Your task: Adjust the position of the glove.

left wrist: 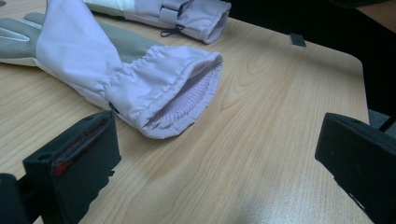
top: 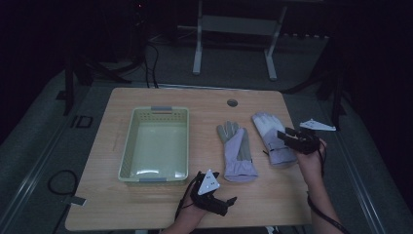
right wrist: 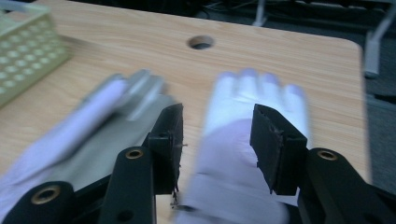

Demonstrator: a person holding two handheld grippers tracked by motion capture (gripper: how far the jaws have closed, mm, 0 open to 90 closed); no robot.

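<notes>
Two lilac-and-grey gloves lie flat on the wooden table. The left glove [top: 237,151] [left wrist: 93,70] [right wrist: 93,126] points its open cuff at my left gripper [top: 226,204] [left wrist: 215,154], which rests near the table's front edge, open wide, with nothing between its jaws. The right glove [top: 267,127] [left wrist: 187,14] [right wrist: 252,88] lies beside the first. My right gripper [top: 285,135] [right wrist: 217,126] hovers over its cuff end with the jaws partly apart. The glove shows blurred in the gap below them, and neither pad presses on it.
A pale green plastic basket [top: 126,146] [right wrist: 23,56] stands empty on the table's left half. A round cable hole [top: 232,103] [right wrist: 201,43] sits near the far edge. Bare wood [left wrist: 261,154] stretches right of the gloves to the table's corner.
</notes>
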